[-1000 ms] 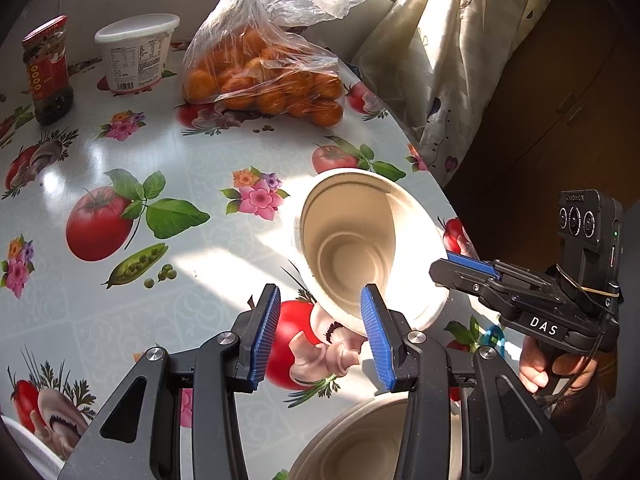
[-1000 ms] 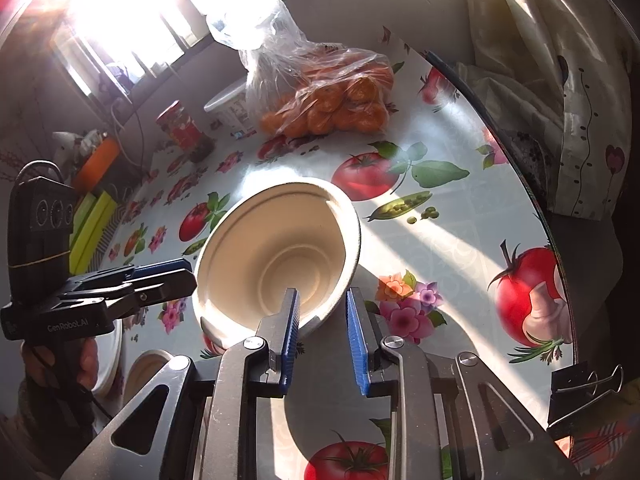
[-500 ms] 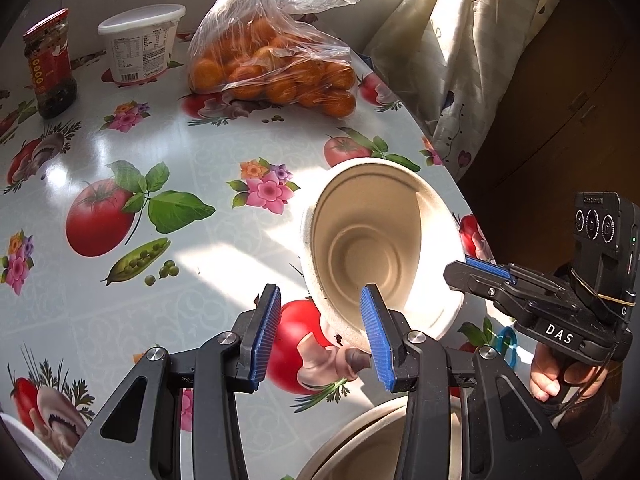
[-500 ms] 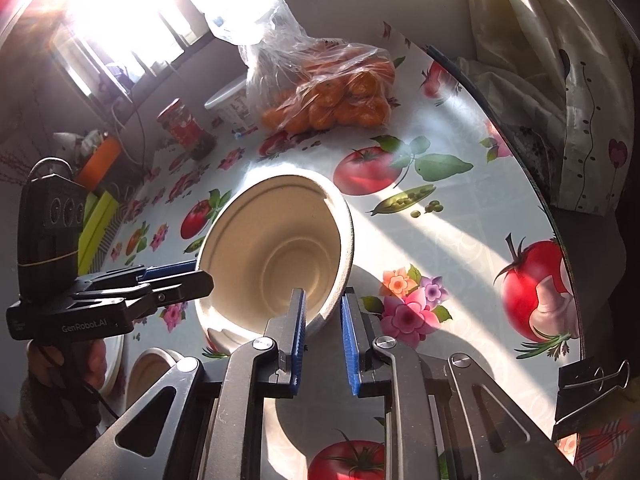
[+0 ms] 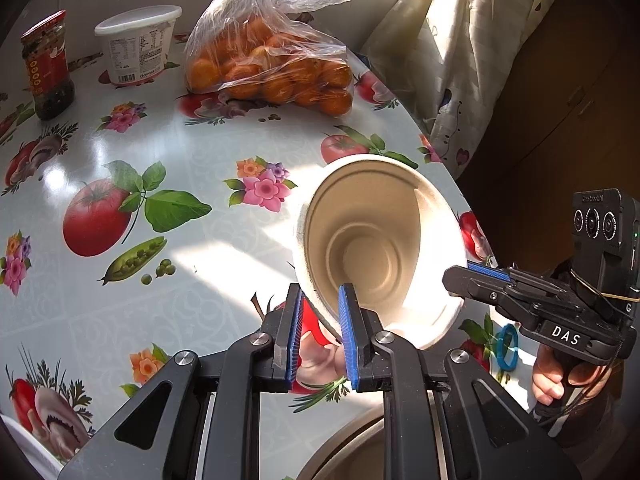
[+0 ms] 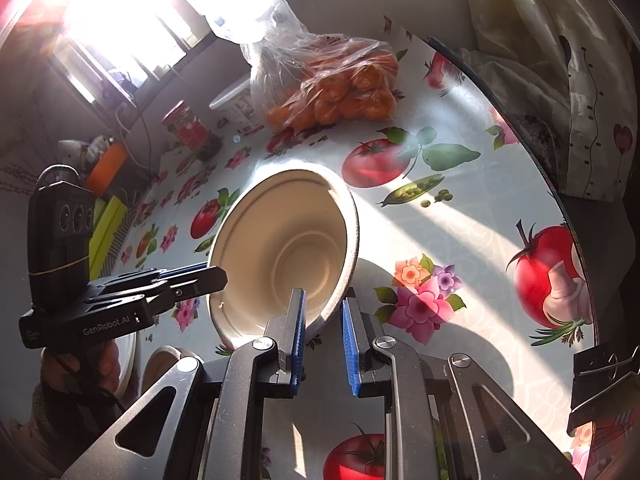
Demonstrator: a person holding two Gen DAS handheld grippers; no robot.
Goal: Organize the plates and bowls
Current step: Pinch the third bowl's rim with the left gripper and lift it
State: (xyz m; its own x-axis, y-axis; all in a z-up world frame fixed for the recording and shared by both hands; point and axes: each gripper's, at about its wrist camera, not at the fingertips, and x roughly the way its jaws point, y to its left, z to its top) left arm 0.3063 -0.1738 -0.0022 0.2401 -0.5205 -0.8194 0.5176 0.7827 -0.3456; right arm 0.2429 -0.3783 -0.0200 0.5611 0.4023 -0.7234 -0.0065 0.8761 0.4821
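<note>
Left wrist view: second bowl (image 5: 348, 452) cut off behind left tongs (image 5: 320, 336).

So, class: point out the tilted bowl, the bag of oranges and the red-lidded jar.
bowl (image 5: 372, 256), left wrist view, inner base.
bag of oranges (image 5: 276, 76), left wrist view, fruit through plastic.
jar (image 5: 48, 72), left wrist view, red label.

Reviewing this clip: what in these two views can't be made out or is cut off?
- Second bowl, left wrist view: cut off by the bottom edge and hidden behind the left gripper.
- Dishes at lower left, right wrist view: mostly hidden behind the left gripper; the count is unclear.
- Window area, right wrist view: washed out by glare.
- Jar label, left wrist view: too small to read.
</note>
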